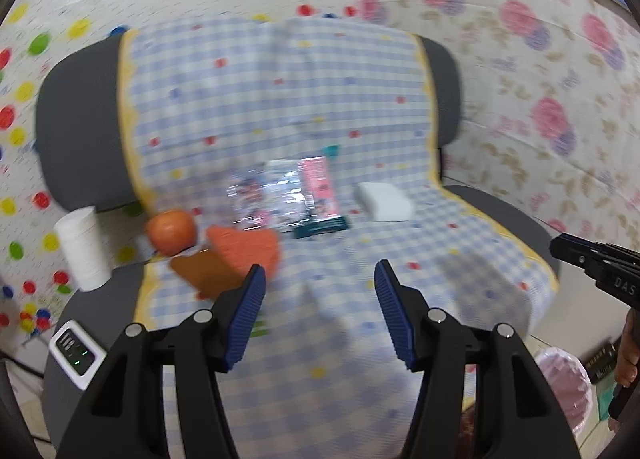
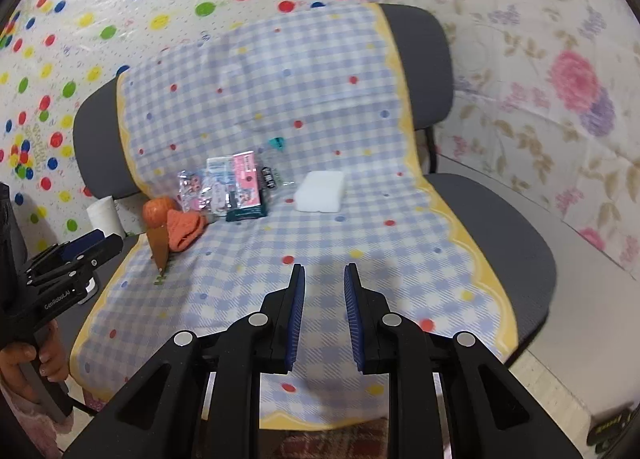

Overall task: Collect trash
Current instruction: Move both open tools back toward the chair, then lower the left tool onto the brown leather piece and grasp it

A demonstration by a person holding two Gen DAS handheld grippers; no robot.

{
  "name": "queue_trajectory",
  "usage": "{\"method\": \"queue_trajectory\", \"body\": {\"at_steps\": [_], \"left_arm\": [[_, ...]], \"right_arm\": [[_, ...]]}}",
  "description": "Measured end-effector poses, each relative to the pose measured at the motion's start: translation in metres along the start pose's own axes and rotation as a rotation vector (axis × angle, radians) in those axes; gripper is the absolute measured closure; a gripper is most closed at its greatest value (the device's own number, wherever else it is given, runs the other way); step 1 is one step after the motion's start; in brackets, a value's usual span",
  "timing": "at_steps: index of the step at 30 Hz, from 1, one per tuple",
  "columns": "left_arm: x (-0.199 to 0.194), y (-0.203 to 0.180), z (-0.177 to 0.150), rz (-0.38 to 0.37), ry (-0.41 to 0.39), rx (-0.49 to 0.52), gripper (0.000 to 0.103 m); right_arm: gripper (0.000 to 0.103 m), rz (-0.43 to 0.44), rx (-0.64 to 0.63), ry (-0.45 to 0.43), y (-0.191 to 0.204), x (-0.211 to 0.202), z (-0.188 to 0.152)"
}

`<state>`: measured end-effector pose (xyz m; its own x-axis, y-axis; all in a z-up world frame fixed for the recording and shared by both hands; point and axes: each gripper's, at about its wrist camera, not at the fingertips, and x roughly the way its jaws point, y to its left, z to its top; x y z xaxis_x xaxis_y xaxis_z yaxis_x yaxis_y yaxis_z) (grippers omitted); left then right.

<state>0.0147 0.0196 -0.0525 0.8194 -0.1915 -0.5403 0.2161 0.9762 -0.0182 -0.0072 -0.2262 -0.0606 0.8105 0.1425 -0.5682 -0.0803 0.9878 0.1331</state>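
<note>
Left gripper (image 1: pixel 320 283): jaws are being held spread, nothing between them.
Right gripper (image 2: pixel 325 283): jaws are being held narrowly apart, empty.
Trash: clear snack wrappers (image 2: pixel 236 187) are lying on the checked cloth (image 2: pixel 320 259) at the chair's (image 2: pixel 520 227) seat back, beside an apple (image 2: pixel 158 209).
White sponge (image 2: pixel 320 191): lying right of the wrappers.

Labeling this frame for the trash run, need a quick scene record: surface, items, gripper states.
surface: grey chair draped with checked cloth
items on seat: white foam block, clear and pink wrappers, orange fruit, orange knit piece
beside chair: white paper roll
left gripper: open, nothing between fingers
right gripper: narrow gap, nothing held
contact with trash: none yet
</note>
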Motion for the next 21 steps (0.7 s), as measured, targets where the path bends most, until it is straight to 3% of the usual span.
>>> {"method": "queue_trajectory", "body": {"at_steps": [4,11,21], "left_arm": [[0.011,0.031,0.001,0.063,0.033,-0.074,0.043],[0.036,0.065,-0.006,0.159,0.094,-0.115,0.036],[0.094,0.085,-0.01,0.183,0.216,-0.178,0.034]], "right_arm": [[0.08,0.034,-0.046,0.015,0.018,0.024,0.015],[0.067,0.07,-0.086,0.043,0.041,0.073,0.035],[0.065,0.091,-0.091,0.097,0.054,0.13,0.048]]}}
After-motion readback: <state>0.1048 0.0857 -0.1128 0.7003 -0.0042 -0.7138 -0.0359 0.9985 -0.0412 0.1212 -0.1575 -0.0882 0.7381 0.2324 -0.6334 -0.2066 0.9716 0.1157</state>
